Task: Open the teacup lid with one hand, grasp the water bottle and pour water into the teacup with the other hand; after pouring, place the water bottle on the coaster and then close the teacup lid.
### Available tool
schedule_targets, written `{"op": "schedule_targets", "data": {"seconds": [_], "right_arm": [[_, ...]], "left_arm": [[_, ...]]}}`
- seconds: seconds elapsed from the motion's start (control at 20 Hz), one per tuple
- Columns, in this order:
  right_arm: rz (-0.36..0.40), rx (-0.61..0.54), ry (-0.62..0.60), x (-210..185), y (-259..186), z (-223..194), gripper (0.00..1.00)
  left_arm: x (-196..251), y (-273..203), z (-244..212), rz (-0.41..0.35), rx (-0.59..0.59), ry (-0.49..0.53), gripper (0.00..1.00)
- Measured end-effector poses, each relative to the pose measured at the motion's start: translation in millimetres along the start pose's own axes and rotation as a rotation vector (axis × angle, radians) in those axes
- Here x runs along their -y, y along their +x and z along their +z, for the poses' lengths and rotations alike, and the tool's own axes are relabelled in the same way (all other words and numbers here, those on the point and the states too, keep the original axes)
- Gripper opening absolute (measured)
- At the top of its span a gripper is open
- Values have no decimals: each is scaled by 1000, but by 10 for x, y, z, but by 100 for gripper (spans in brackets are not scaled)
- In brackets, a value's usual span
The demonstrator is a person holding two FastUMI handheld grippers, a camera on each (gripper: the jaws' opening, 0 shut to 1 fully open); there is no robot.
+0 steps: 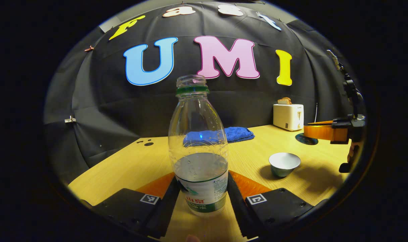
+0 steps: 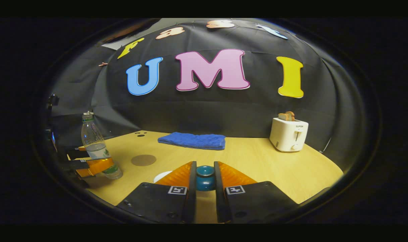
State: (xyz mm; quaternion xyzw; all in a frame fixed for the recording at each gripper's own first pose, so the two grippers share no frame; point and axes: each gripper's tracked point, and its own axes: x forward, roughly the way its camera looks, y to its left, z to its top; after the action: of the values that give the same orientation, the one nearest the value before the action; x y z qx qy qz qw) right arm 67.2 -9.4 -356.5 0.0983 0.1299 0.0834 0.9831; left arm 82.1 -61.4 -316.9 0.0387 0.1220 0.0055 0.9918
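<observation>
A clear, uncapped water bottle [image 1: 198, 148] with a green neck ring, about a third full, stands between the fingers of my left gripper [image 1: 201, 183], which is shut on its labelled lower part. In the right gripper view the bottle [image 2: 93, 141] leans slightly at the far left, with the left gripper [image 2: 96, 166] around it. The open teacup [image 1: 284, 163], white inside, sits on the table to the right. My right gripper [image 2: 204, 166] is shut on the knob of the teal lid [image 2: 205, 178] and holds it above the table. A brown round coaster [image 2: 143, 160] lies right of the bottle.
A folded blue towel [image 2: 193, 140] lies at the back of the wooden table [image 2: 257, 161]. A white toaster [image 2: 289, 134] with toast in it stands at the back right. Small dark holes [image 2: 140, 134] mark the tabletop at the back left.
</observation>
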Motion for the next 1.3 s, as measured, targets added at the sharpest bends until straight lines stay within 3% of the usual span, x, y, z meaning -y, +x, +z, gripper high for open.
{"op": "schedule_targets", "data": {"seconds": [0.1,0.35,0.6,0.7,0.75,0.85,1.05,1.1,1.3], "right_arm": [[-19,8,15,151,-64,21,27],[-44,19,-10,467,-186,52,27],[-52,31,-32,799,-289,108,27],[-60,33,-36,923,-331,120,27],[-64,32,-35,977,-341,120,32],[-70,29,-38,1070,-370,112,27],[-77,29,-32,1194,-389,109,32],[-77,32,-28,1207,-389,120,27],[-67,37,-42,1248,-373,132,27]], "left_arm": [[-8,7,50,19,-16,86,78],[9,158,171,64,-56,494,76],[345,305,174,27,-72,825,76],[398,380,158,34,-92,915,76],[382,391,179,44,-106,952,76],[346,398,194,67,-142,1029,76],[280,449,216,96,-192,1184,76],[268,448,213,97,-197,1213,77],[247,430,261,100,-205,1321,76]]}}
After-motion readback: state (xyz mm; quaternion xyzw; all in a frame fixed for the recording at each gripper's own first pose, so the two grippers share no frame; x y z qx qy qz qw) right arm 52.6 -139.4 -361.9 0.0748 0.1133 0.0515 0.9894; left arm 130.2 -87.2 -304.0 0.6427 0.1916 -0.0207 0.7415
